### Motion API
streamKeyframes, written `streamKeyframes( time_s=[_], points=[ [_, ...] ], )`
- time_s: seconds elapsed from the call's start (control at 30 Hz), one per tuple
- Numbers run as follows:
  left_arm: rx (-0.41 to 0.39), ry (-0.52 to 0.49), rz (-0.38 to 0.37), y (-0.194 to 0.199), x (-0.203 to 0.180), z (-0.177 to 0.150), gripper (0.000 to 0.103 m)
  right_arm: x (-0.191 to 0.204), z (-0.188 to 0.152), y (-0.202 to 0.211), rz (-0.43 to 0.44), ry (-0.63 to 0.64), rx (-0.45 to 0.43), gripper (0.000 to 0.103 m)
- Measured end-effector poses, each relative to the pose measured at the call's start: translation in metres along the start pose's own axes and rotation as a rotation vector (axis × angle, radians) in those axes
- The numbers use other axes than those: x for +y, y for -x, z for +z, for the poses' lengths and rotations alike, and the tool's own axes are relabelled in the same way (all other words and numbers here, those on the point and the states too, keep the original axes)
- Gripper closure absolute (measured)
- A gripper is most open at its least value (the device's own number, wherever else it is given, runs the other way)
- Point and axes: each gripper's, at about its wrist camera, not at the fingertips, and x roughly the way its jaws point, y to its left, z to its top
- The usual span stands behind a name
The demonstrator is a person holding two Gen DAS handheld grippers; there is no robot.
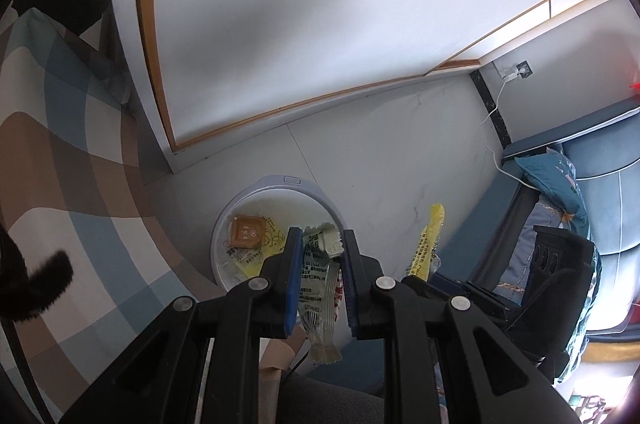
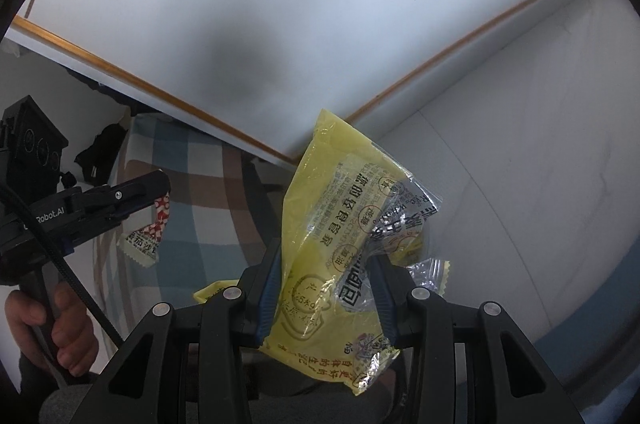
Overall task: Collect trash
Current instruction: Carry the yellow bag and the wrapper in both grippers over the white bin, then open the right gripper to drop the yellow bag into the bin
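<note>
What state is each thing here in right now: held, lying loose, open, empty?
Left gripper: shut on the sauce packet.
Sauce packet: hanging between the pads.
Right gripper: shut on the yellow wrapper.
Yellow wrapper: crumpled, held.
Bin: open, wrappers already inside.
Orange packet: lying in the bin.

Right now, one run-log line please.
left gripper: shut on ketchup sachet | right gripper: shut on yellow wrapper | bin: holds wrappers

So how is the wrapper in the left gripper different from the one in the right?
The left gripper pinches a slim pale sachet with a red checked side, while the right gripper clamps a broad yellow wrapper. The sachet hangs above the white bin; the yellow wrapper sticks upward. Both are printed snack trash.
</note>
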Motion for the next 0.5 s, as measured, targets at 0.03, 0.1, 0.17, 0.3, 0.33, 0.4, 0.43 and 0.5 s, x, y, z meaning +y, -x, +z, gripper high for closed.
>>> streamKeyframes(
  time_s=[0.03,0.1,0.17,0.3,0.33,0.4,0.43,0.5],
  points=[
    [0.008,0.000,-0.001,-0.004,0.000,0.000,0.089,0.001,0.000,-0.007,0.000,-0.003,0.012,0.061],
    [0.026,0.009,-0.008,-0.011,0.002,0.001,0.089,-0.001,-0.001,-0.022,0.003,-0.005,0.041,0.060],
    [0.039,0.020,-0.009,-0.016,0.003,0.004,0.089,0.002,-0.003,-0.038,0.002,-0.002,0.068,0.060],
    [0.060,0.038,-0.018,-0.024,0.004,0.008,0.089,0.004,-0.005,-0.070,0.002,-0.019,0.116,0.058],
    [0.063,0.039,-0.022,-0.025,0.003,0.010,0.089,0.003,-0.005,-0.075,0.007,-0.027,0.124,0.058],
    [0.064,0.041,-0.025,-0.027,0.003,0.012,0.089,0.000,-0.005,-0.083,0.007,-0.036,0.145,0.057],
    [0.066,0.044,-0.027,-0.029,0.004,0.013,0.089,-0.002,-0.005,-0.086,0.004,-0.037,0.152,0.055],
    [0.071,0.053,-0.031,-0.032,0.006,0.014,0.089,-0.001,-0.003,-0.094,0.004,-0.032,0.159,0.048]
  ],
)
